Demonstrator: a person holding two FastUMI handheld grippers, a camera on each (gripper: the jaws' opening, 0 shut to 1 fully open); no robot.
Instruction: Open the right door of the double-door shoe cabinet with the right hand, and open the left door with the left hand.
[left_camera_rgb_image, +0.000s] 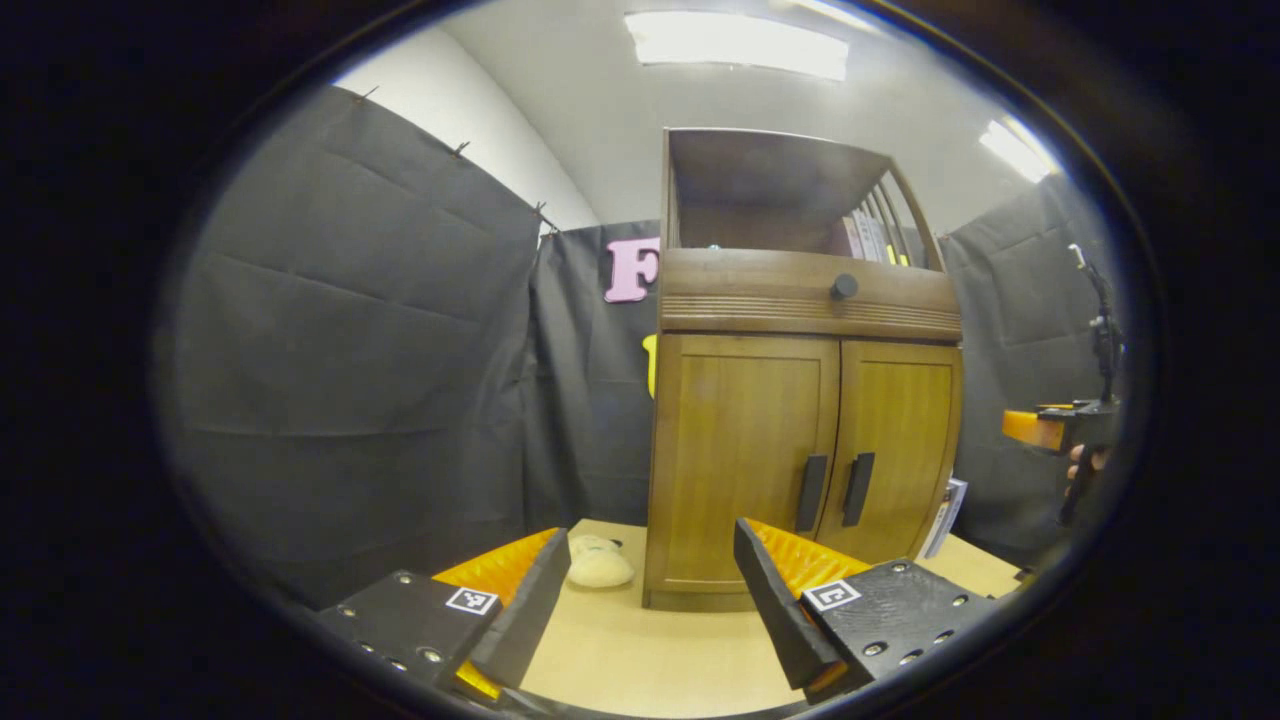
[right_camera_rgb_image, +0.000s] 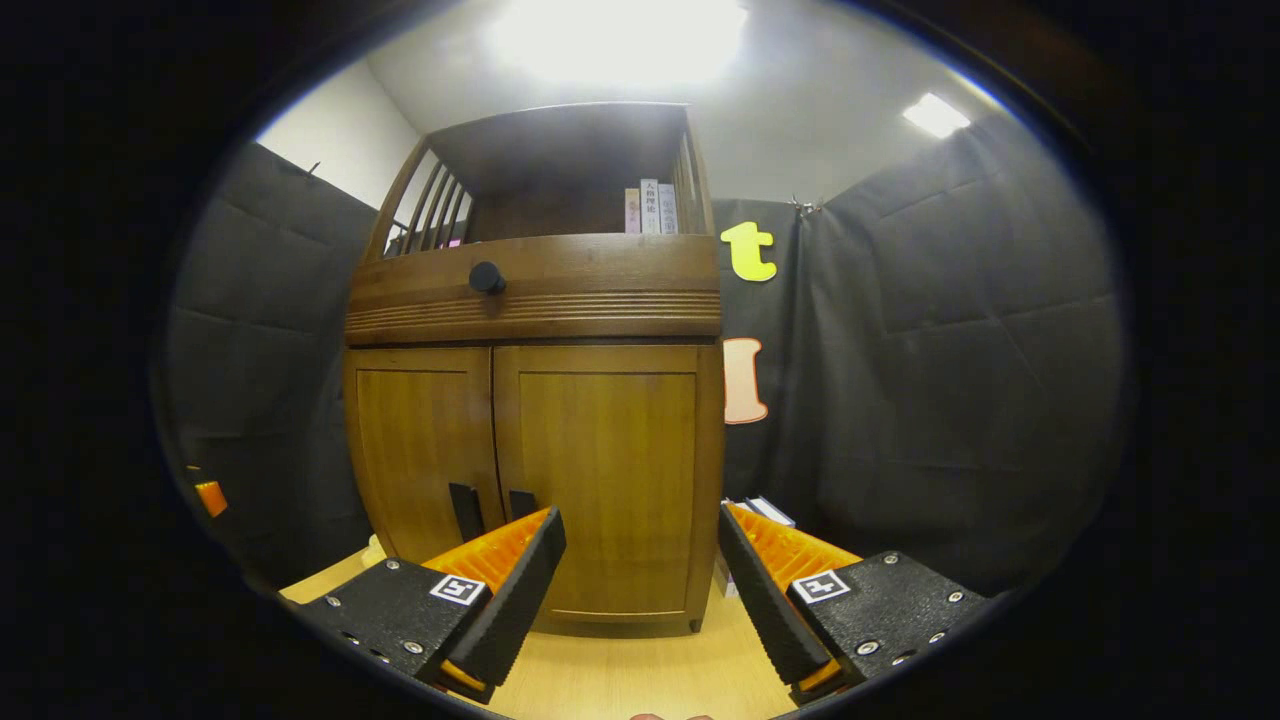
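Wooden shoe cabinet (left_camera_rgb_image: 800, 400) stands on a pale bench (left_camera_rgb_image: 640, 650), toward its far edge, against the black cloth wall. Both doors are closed. In the left gripper view the left door (left_camera_rgb_image: 735, 460) and right door (left_camera_rgb_image: 895, 450) meet at a centre seam, each with a dark vertical handle beside it: left handle (left_camera_rgb_image: 811, 492), right handle (left_camera_rgb_image: 858, 489). A drawer front with a round knob (left_camera_rgb_image: 844, 287) sits above the doors, and an open shelf above that holds books (left_camera_rgb_image: 870, 238), partly hidden behind side slats.

Left gripper (left_camera_rgb_image: 645, 590) is held short of the cabinet, fingers well apart, touching nothing. A pale rounded object (left_camera_rgb_image: 598, 566) lies on the bench at the cabinet's left corner; its nature cannot be made out. Printed matter (left_camera_rgb_image: 945, 515) leans at the cabinet's right side, mostly hidden.

Right gripper (right_camera_rgb_image: 640, 575) faces the right door (right_camera_rgb_image: 610, 480) in its own view, fingers spread apart, nothing between them. Its left finger (right_camera_rgb_image: 510, 575) covers the lower part of both handles (right_camera_rgb_image: 465, 510). The same gripper appears at the far right edge of the left gripper view (left_camera_rgb_image: 1060, 428), cut off, with part of a hand (left_camera_rgb_image: 1085, 462) behind it.
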